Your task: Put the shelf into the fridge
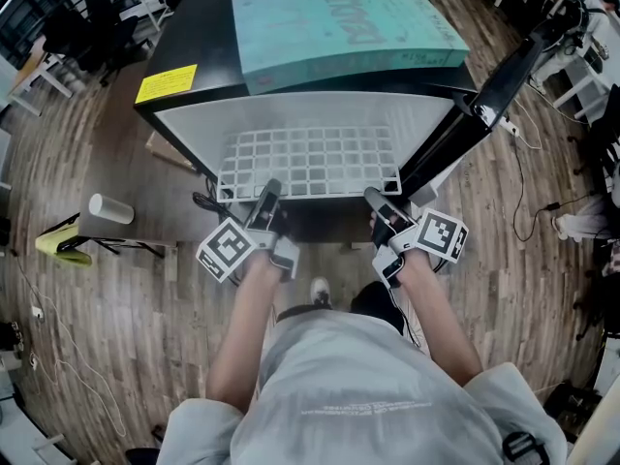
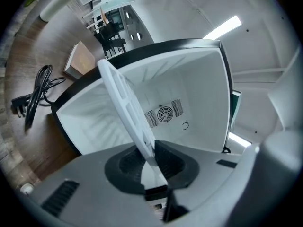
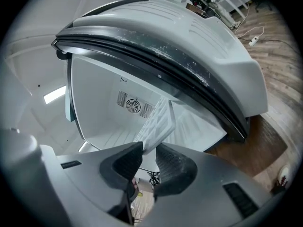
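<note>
A white grid shelf (image 1: 308,161) lies level, its far half inside the open black fridge (image 1: 194,51). My left gripper (image 1: 268,194) is shut on the shelf's near left edge, and my right gripper (image 1: 376,200) is shut on its near right edge. In the left gripper view the shelf (image 2: 124,109) runs edge-on from between the pads (image 2: 171,161) into the white fridge cavity (image 2: 189,89). The right gripper view has the shelf's corner (image 3: 158,124) pinched between the dark pads (image 3: 128,161), with the fan grille (image 3: 132,105) on the back wall behind it.
The fridge door (image 1: 484,100) stands open at the right, its dark seal (image 3: 161,63) crossing the right gripper view. A teal box (image 1: 339,22) rests on the fridge. A power cable (image 2: 33,96), a paper roll (image 1: 111,209) and a stand lie on the wood floor at the left.
</note>
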A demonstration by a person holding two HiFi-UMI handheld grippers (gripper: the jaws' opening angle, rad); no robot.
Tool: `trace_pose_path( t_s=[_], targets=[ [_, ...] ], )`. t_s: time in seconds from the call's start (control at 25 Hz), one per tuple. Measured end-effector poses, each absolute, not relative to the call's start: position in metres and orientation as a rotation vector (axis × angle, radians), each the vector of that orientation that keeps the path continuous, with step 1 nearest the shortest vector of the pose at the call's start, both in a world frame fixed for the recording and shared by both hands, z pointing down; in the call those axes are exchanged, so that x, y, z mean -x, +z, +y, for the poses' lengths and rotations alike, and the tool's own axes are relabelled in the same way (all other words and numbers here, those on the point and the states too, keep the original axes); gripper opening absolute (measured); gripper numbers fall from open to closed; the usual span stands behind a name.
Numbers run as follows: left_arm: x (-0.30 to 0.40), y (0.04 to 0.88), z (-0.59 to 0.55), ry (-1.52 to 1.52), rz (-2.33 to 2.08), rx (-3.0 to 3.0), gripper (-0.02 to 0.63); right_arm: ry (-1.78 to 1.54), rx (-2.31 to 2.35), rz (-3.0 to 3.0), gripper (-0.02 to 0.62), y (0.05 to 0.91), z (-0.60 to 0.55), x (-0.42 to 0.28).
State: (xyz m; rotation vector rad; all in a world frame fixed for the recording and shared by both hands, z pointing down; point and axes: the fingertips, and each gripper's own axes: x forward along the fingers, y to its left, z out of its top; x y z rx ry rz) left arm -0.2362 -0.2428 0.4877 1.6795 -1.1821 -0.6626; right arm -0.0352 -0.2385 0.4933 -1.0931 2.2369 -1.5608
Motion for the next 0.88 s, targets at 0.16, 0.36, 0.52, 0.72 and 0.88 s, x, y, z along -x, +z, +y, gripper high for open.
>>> trace_pose_path(
  t_s=[0.16, 0.36, 0.52, 0.72, 0.88],
  targets=[
    [0.237, 0.488, -0.253, -0.651, -1.195, -1.685, 0.061, -1.556, 1.118, 2.217, 0.091, 0.492, -0.249, 0.037],
    [0.241, 0.486, -0.286, -0.672, -1.202, -1.657, 0.061, -1.544, 1.147, 2.185, 0.091, 0.489, -0.283, 0.040],
    [0.243, 0.484, -0.296, -0.689, -1.203, -1.636, 0.061, -1.508, 1.107, 2.180, 0.091, 0.484, -0.292, 0.047],
    [0.243, 0.485, -0.301, -0.701, -1.199, -1.625, 0.061, -1.501, 1.093, 2.236, 0.091, 0.488, -0.287, 0.061],
    [0.243, 0.485, -0.306, -0.699, -1.202, -1.632, 0.061, -1.482, 1.137, 2.248, 0.091, 0.488, -0.293, 0.061]
  ],
)
